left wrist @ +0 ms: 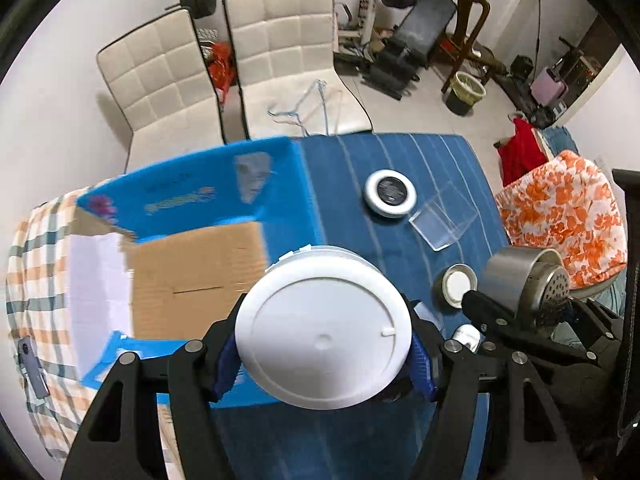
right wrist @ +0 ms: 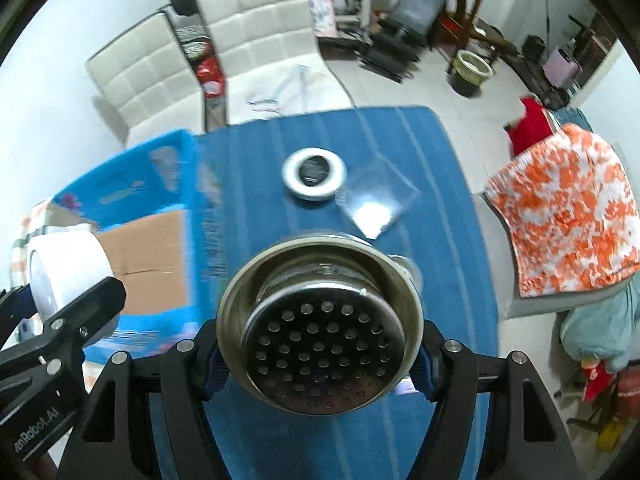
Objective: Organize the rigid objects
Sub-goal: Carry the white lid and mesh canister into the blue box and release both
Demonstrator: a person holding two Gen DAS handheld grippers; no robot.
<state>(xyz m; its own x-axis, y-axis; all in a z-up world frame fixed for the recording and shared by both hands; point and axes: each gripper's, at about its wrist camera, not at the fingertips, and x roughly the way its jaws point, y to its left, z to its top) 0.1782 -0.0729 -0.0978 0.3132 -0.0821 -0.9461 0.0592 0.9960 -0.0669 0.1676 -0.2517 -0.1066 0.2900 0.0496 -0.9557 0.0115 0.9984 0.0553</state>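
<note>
My left gripper (left wrist: 324, 356) is shut on a white round plastic container (left wrist: 324, 332), held above the table beside the open blue cardboard box (left wrist: 192, 216). My right gripper (right wrist: 320, 356) is shut on a steel cup with a perforated strainer (right wrist: 320, 332), held above the blue striped tablecloth (right wrist: 400, 140). The steel cup also shows in the left wrist view (left wrist: 528, 284), and the white container in the right wrist view (right wrist: 68, 272). A round black-and-white disc (left wrist: 390, 194) and a clear acrylic box (left wrist: 444, 216) lie on the table.
A small metal lid (left wrist: 458, 286) lies on the cloth by the right gripper. Two white chairs (left wrist: 280, 40) stand behind the table. A checked cloth (left wrist: 36, 280) lies left of the box, an orange floral cloth (left wrist: 568, 216) at the right. Gym gear fills the back.
</note>
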